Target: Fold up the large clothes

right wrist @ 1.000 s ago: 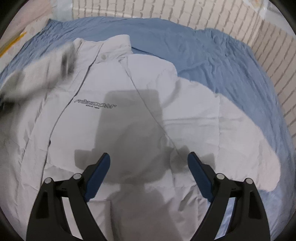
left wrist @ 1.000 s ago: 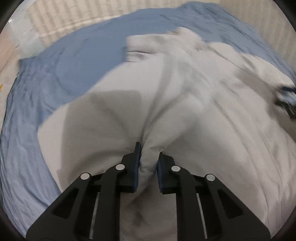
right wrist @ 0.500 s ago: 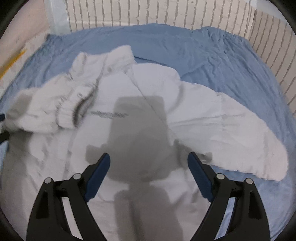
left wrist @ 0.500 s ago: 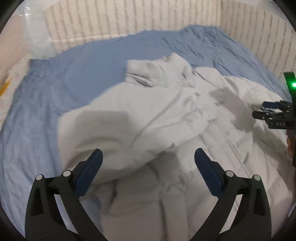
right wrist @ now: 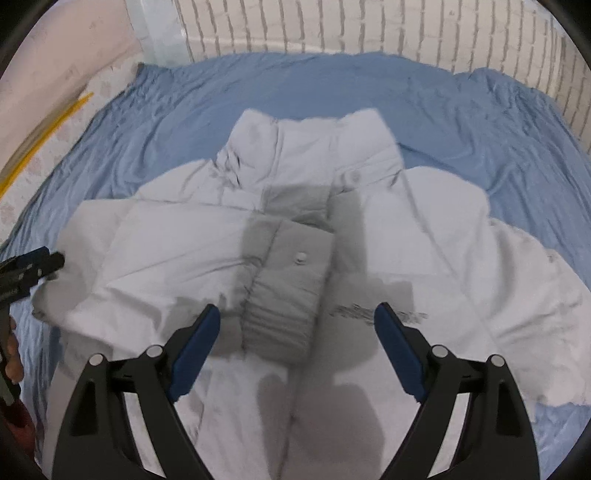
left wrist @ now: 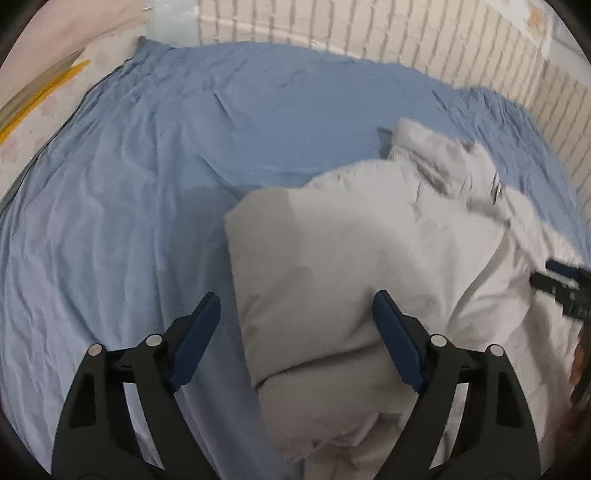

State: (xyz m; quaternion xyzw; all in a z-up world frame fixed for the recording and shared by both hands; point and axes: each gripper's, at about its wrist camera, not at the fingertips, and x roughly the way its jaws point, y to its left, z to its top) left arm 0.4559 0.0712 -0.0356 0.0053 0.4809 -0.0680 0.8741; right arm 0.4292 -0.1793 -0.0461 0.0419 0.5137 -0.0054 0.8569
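Left claw (left wrist: 291,350) is wide open, jaws having just swung apart and eased back a touch, nothing pinched between the blue pads (left wrist: 195,339) — below the gap lies the left edge of the pale grey jacket (left wrist: 351,258), with blue sheet showing under the left pad. It points steeply down at the bed (left wrist: 147,184). Right claw (right wrist: 297,343) is spread just as wide and empty too, hanging over the middle of the jacket, tilted steeply down as well. Between its pads sits the folded-in sleeve cuff (right wrist: 284,306), ribbed at the end with a small snap button (right wrist: 301,256) on it, but the pads are clear of the fabric. The jacket lies front up in the centre of the bed, collar (right wrist: 306,147) toward the head end by the white brick wall (right wrist: 369,29), one sleeve laid across the chest, the other still spread toward the right edge. There is dark lettering (right wrist: 369,314) on the chest beside the right pad, too smeared to read. From the right wrist view the left claw pokes in at the left edge, a bit of the person's hand (right wrist: 13,358) behind it.
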